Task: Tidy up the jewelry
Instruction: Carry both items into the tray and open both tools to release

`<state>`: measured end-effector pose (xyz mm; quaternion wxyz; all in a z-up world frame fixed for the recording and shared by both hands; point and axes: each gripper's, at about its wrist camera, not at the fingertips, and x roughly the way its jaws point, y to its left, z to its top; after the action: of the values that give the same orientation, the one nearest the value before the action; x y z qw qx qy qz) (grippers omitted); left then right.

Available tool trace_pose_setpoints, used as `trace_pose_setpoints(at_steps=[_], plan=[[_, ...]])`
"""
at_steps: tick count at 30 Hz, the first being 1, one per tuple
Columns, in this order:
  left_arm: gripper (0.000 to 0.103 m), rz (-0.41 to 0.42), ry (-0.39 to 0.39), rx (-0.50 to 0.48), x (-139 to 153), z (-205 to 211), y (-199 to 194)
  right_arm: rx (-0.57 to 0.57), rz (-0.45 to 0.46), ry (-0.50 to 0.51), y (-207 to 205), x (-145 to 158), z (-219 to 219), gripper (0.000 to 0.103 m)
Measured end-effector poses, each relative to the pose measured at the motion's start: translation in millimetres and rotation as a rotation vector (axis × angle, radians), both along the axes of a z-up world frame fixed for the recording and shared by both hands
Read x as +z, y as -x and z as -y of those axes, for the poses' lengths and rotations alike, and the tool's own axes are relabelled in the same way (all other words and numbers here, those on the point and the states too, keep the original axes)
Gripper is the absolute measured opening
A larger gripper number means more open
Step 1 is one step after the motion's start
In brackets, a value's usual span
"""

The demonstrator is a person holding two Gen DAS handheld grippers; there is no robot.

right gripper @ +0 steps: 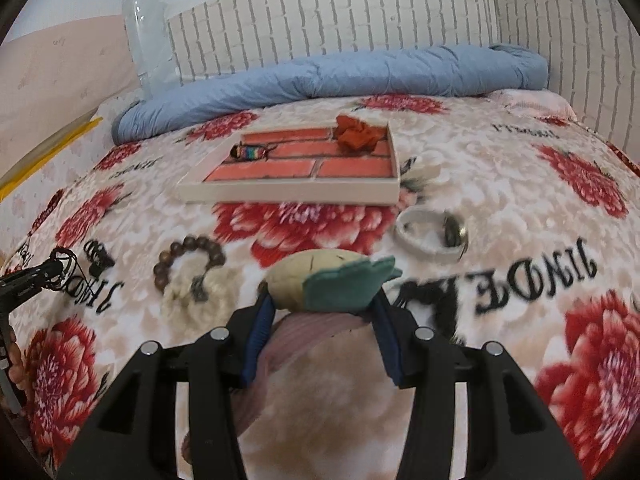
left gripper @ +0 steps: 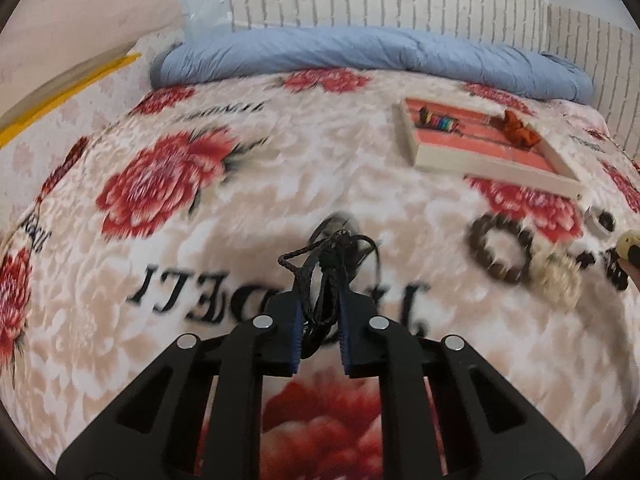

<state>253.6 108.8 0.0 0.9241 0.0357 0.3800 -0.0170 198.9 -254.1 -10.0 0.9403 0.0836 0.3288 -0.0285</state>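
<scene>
Floral blanket [right gripper: 500,208] bears tray [right gripper: 288,194], bead bracelet [right gripper: 188,258].

Both cameras ride just behind their claws and look forward and down across the bed's flowered blanket [left gripper: 168,184] toward the brick-patterned wall [right gripper: 320,20]. The left view sits near the blanket, with the tray [left gripper: 472,156] far to its right. The right view faces the tray [right gripper: 296,194] almost head-on. Both share the tray, the brown bead bracelet [left gripper: 500,248] [right gripper: 188,256] and the blue quilt [left gripper: 360,52] [right gripper: 340,76].
</scene>
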Motion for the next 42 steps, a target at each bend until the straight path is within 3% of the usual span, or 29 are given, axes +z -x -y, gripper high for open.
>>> trace_pose_setpoints(at_steps=[8,17,20,27,33,42], plan=[[0.013,0.050,0.095,-0.079,31.0,68.2,-51.7,-0.010,0.037,-0.010,-59.5,23.5,31.9,0.047],[0.013,0.137,0.150,-0.172,68.3,151.6,-141.8,-0.008,0.062,-0.047,-163.3,37.9,36.7,0.047],[0.013,0.148,0.153,-0.194,70.2,168.2,-166.9,-0.015,0.028,-0.060,-204.1,31.1,39.2,0.047],[0.013,0.100,0.165,-0.220,43.1,191.4,-228.6,-0.066,-0.016,0.010,-257.6,9.8,40.3,0.047],[0.013,0.040,0.115,-0.220,0.7,197.1,-253.3,-0.080,-0.038,0.022,-272.6,-10.4,50.2,0.047],[0.015,-0.013,0.083,-0.191,-30.2,190.4,-272.2,-0.082,-0.087,0.041,-291.0,-35.3,57.2,0.047]])
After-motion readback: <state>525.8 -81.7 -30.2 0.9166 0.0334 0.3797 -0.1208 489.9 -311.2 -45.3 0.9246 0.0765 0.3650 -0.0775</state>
